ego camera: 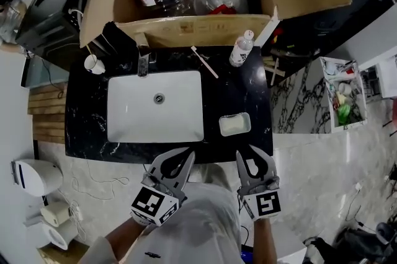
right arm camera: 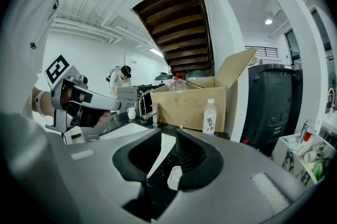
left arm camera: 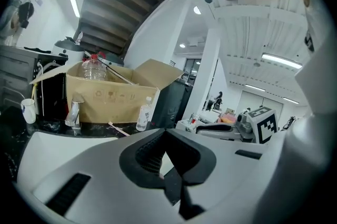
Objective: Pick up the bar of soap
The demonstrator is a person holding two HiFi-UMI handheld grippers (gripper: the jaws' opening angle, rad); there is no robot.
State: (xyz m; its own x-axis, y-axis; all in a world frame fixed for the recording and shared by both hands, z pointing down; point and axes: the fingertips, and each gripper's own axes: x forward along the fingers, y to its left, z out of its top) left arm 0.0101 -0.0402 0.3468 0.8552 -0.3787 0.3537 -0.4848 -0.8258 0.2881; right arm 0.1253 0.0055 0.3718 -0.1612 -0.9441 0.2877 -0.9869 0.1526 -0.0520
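Start of pickup only: pale rectangular bar of soap (ego camera: 234, 126) untouched in shallow rounded dish (ego camera: 248, 118), on glossy black veined worktop (ego camera: 239, 86), just right of white rectangular sink (ego camera: 124, 108). Right claw (ego camera: 250, 154) released, empty, near side of dish at worktop edge. Left claw (ego camera: 186, 154) clenched on nothing. Left to do: reach, grip, lift.
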